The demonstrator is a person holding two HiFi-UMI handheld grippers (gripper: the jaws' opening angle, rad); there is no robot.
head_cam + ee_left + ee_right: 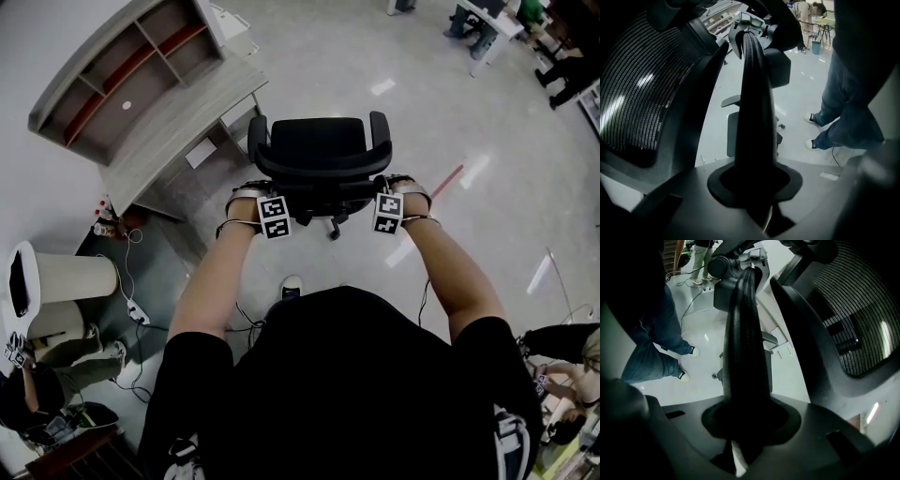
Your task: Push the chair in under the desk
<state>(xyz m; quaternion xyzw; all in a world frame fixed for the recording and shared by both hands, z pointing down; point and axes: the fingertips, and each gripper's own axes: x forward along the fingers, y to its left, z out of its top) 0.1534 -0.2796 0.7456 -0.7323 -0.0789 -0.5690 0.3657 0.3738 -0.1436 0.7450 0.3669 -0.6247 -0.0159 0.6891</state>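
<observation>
A black office chair (pixel 319 155) stands on the floor in front of me, seat facing away, to the right of the grey desk (pixel 178 131). My left gripper (pixel 255 195) is shut on the left side of the backrest's top rim and my right gripper (pixel 401 190) on the right side. In the left gripper view the dark rim (pixel 754 117) runs straight up between the jaws, with the mesh back (pixel 637 93) to its left. In the right gripper view the rim (pixel 745 357) does the same, with the mesh (pixel 853 319) to its right.
The desk carries a curved shelf unit (pixel 122 75) against the wall at upper left. A white bin (pixel 70 281) and a power strip with cables (pixel 136 309) lie on the floor at left. Other people and desks (pixel 487 23) are at the far right.
</observation>
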